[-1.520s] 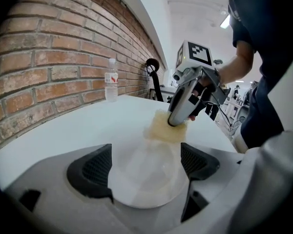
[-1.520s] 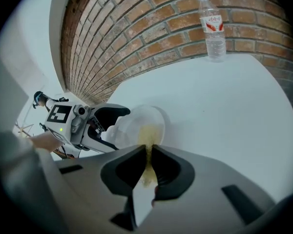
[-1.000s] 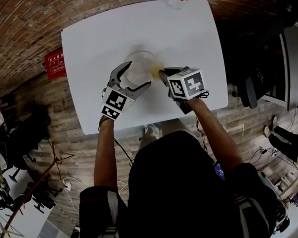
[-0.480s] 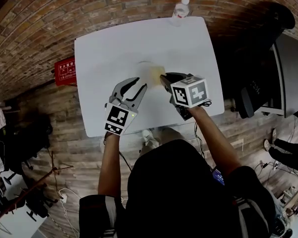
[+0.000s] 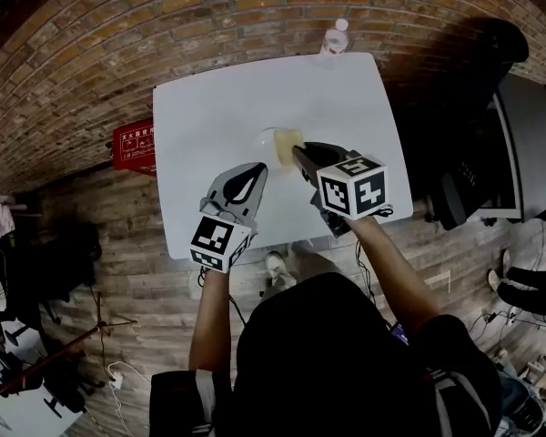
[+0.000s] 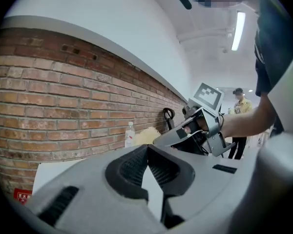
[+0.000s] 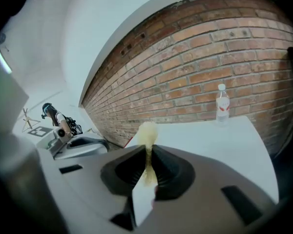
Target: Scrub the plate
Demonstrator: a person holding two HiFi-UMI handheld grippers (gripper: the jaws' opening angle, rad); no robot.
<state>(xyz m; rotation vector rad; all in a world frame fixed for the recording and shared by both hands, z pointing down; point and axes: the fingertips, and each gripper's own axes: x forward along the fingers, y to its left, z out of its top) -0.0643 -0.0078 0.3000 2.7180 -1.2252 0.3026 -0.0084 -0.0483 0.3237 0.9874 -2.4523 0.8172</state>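
The right claw (image 5: 298, 152) pinches a yellow sponge (image 5: 288, 143) at the rim of the plate (image 5: 266, 141), which sits mid-counter (image 5: 200, 98). The left claw (image 5: 257, 168) is closed on nothing, near the plate on the side of the counter's near edge. With nothing steadying it, the plate could skid under scrubbing.

One white rectangular table (image 5: 209, 107). On it: one clear round plate (image 5: 267, 138), one yellow sponge (image 5: 288, 144), one clear plastic bottle (image 5: 335, 36) at the far edge. Two grey grippers: left gripper (image 5: 257, 168), right gripper (image 5: 298, 151). One red box (image 5: 135, 146), left.
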